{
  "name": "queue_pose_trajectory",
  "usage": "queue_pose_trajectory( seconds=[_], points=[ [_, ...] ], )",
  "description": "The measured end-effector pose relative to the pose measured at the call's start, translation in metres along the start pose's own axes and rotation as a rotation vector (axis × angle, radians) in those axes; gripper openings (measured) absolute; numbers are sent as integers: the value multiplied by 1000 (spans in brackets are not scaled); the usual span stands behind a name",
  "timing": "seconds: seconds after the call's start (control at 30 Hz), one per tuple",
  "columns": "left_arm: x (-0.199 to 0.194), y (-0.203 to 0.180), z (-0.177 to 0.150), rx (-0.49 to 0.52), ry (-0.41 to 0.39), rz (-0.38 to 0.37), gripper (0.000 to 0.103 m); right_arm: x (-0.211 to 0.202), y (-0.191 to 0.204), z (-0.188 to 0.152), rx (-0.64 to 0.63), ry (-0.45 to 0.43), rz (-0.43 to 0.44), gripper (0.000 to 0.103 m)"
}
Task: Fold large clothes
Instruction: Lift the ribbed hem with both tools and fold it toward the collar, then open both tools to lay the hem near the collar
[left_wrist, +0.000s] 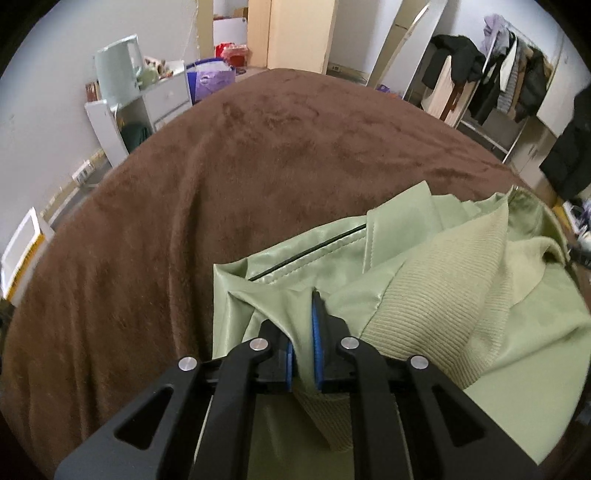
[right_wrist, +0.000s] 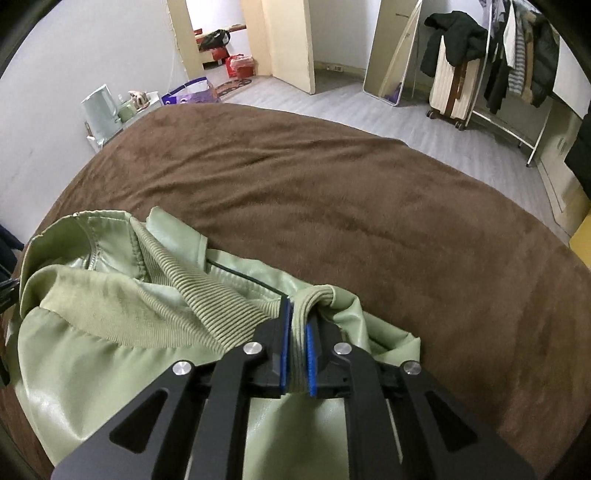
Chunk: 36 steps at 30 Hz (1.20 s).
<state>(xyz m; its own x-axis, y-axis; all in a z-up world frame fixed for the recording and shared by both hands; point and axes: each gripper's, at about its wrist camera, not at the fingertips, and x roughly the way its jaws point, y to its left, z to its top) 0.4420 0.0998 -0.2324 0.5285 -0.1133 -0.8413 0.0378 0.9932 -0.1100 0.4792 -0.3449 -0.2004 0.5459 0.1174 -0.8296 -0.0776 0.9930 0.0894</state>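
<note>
Brown bed cover (left_wrist: 221, 184) carries the green jacket (left_wrist: 424, 295) bunched near its front edge, left gripper (left_wrist: 302, 354) and right gripper (right_wrist: 299, 354) each pinching ribbed hem; lower evenly, keeping both corners level.

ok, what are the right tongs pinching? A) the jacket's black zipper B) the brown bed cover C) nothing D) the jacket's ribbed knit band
D: in the right wrist view the right tongs have the ribbed knit band of the green jacket bunched between their blue pads, clear of the brown bed cover.
</note>
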Motion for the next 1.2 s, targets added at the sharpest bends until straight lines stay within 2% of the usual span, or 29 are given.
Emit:
queue_pose_trajectory(
  seconds=[0.1, 0.17, 0.23, 0.27, 0.3, 0.33, 0.37, 0.4, 0.57, 0.67, 0.7, 0.73, 0.77, 0.8, 0.87, 0.93, 1.1, 1.2],
  points=[
    [-8, 5, 3, -32, 15, -33, 15, -9, -3, 1, 24, -5, 19, 16],
    [-17, 2, 5, -18, 15, -30, 15, -19, -1, 1, 24, -16, 38, 26],
    [-28, -4, 8, 11, 4, -25, 17, -28, 3, 1, 6, -23, 50, 47],
    [-32, -7, 9, 19, 1, -25, 18, -33, 6, 2, -4, -27, 61, 55],
    [-36, -8, 11, 22, 0, -29, 19, -38, 9, 2, -10, -35, 61, 80],
    [-38, -8, 12, 17, 3, -33, 21, -42, 11, 2, -14, -47, 39, 96],
    [-40, -7, 14, 5, 8, -43, 22, -50, 12, 3, -22, -80, 10, 97],
    [-42, -5, 16, -9, 11, -58, 24, -55, 12, 3, -27, -95, 18, 97],
    [-43, 5, 17, -82, 28, -117, 31, -60, 4, 0, 1, -72, 10, 97],
    [-43, 12, 14, -130, 49, -186, 45, -67, 4, -10, 0, -69, 16, 97],
    [-43, 14, 13, -144, 59, -216, 61, -68, 5, -12, -4, -66, 15, 97],
    [-44, 16, 13, -156, 64, -250, 98, -71, 6, -16, -8, -64, 14, 97],
    [-47, 16, 13, -148, 47, -234, 94, -73, 7, -19, -9, -63, 16, 97],
    [-51, 15, 14, -120, 28, -193, 97, -75, 9, -22, -9, -62, 21, 97],
    [-57, 14, 15, -101, 11, -176, 97, -78, 13, -27, -13, -63, 21, 97],
    [-64, 10, 14, -85, -14, -125, 97, -80, 18, -30, -19, -64, 21, 97],
    [-81, -36, -1, 108, -92, 97, 97, -89, 38, -40, -31, -89, 28, 97],
    [-78, -66, -13, 205, -104, 165, 97, -87, 51, -43, -48, -78, 35, 97]
  ],
)
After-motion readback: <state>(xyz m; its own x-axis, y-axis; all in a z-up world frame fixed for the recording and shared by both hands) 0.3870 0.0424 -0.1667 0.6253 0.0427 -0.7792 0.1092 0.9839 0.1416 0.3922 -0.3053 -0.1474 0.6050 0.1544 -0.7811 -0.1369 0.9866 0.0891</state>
